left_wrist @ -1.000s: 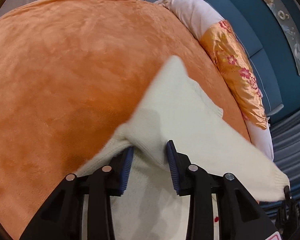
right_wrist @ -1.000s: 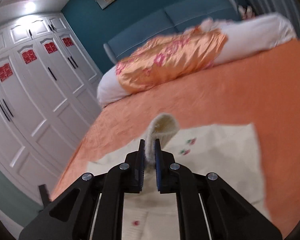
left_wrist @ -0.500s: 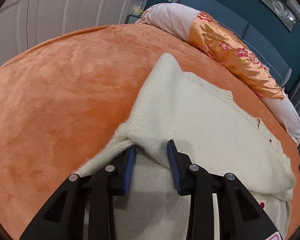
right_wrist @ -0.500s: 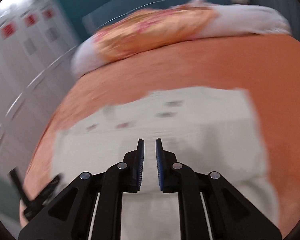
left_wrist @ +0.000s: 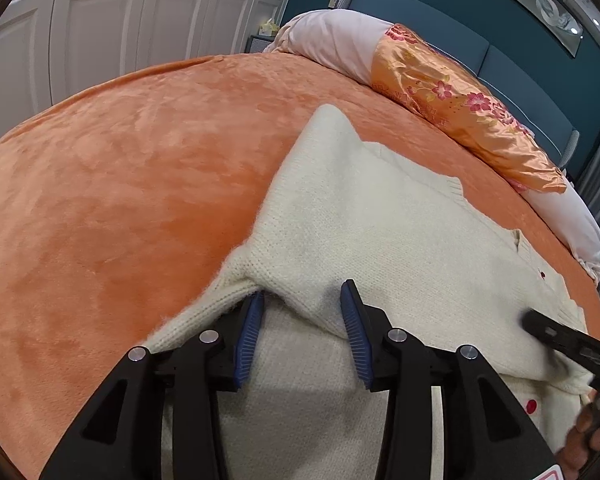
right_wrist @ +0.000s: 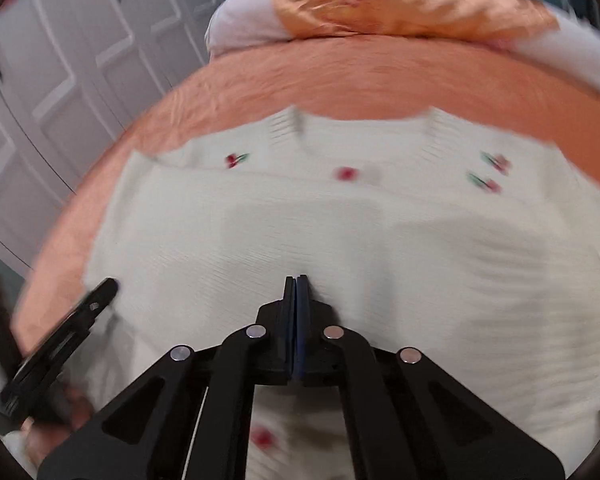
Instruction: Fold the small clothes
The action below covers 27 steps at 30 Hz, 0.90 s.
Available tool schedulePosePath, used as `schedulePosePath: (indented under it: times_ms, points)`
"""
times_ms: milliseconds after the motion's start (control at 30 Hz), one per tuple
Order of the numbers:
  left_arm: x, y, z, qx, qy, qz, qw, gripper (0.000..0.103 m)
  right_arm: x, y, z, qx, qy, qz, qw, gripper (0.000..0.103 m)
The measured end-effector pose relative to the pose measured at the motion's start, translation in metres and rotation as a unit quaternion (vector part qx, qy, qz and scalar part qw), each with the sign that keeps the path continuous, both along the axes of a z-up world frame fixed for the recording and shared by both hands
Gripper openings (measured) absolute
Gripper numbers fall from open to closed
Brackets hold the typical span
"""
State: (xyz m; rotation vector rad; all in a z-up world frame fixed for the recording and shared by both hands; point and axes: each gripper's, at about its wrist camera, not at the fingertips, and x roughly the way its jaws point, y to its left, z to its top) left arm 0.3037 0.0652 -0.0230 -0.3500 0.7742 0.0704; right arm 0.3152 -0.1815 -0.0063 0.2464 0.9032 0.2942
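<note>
Left hand-held gripper [left_wrist: 302,334]: spread wide over the cream knit sweater [left_wrist: 384,240], blue pads [left_wrist: 249,332] apart, a ridge of folded knit lying across and between the tips, not pinched. Right hand-held gripper [right_wrist: 296,300]: pressed fully together, pads touching, nothing seen between them, tips low over the sweater's [right_wrist: 320,240] folded middle. Also visible at the right edge of the left wrist view as a black finger [left_wrist: 560,330] resting at the sweater's far side; likewise the left one at the lower left of the right wrist view [right_wrist: 66,344], blurred.

Sweater: spread flat on the orange bedspread [left_wrist: 120,168], sleeve folded across the body, small red cherry motifs [right_wrist: 236,159] near the neckline, ribbed collar toward the pillows. Right wrist view smeared by motion, so fine detail not readable.

Beyond: long white bolster [left_wrist: 332,40] with an orange floral satin cover [left_wrist: 460,108] at the head of the bed, blue padded headboard [left_wrist: 520,80] behind, white panelled wardrobe doors [left_wrist: 120,20] to the side.
</note>
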Motion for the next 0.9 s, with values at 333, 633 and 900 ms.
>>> schedulePosePath:
  times_ms: [333, 633, 900]
  points:
    - [0.002, -0.006, 0.000, 0.020, 0.004, -0.002, 0.9998, 0.043, -0.077, -0.162, 0.010, 0.031, 0.007, -0.217, 0.976, 0.027]
    - [0.006, -0.012, 0.001, 0.045, 0.012, -0.001, 0.9989, 0.044, -0.066, -0.101, 0.010, -0.007, 0.007, -0.129, 0.992, 0.010]
    - [0.008, -0.017, 0.000, 0.061, 0.013, -0.002, 0.9980, 0.046, -0.058, -0.117, -0.017, -0.009, 0.005, -0.146, 0.989, 0.010]
